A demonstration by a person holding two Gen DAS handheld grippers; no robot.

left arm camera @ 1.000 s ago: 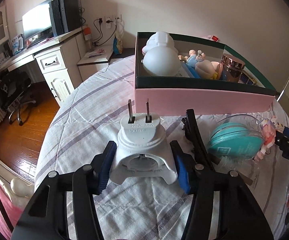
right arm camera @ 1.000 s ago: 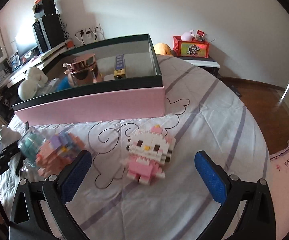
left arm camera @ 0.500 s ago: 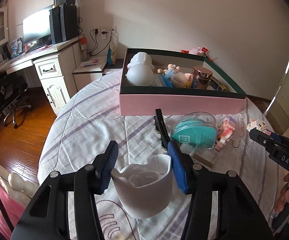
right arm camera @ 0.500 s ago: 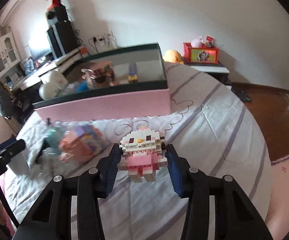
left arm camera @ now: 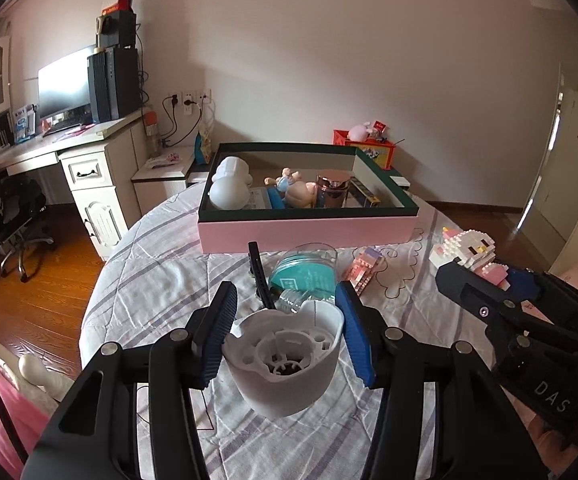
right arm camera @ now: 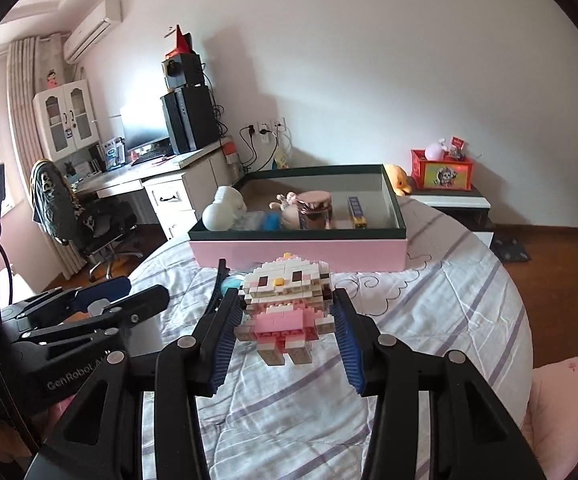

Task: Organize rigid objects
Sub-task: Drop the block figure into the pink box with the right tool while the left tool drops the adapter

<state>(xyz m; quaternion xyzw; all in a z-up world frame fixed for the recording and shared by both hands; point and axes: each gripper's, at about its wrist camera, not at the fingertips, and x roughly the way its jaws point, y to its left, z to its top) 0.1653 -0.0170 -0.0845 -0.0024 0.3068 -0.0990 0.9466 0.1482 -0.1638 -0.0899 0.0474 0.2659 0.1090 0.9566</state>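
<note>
Toys and small hard things lie on a bed [left arm camera: 161, 280], and a pink box [left arm camera: 309, 230] near its far edge already holds some.

Left view: the left tongs [left arm camera: 285, 328] are clamped on a white plug [left arm camera: 285, 364], with a blue pad on each side. The plug sat on the bed a second ago; now it hangs in the air above the near edge. A teal case [left arm camera: 303, 278], a black clip [left arm camera: 259, 276] and a small pink block toy [left arm camera: 365, 270] lie on the bed between the plug and the box.

Right view: the right tongs [right arm camera: 287, 328] were wide apart a second ago and have just been closing. Now they squeeze a white and pink block kitty [right arm camera: 285, 304], lifted off the bed in front of the box [right arm camera: 301, 254].

Both things are picked up, so I think they go into the box next.
</note>
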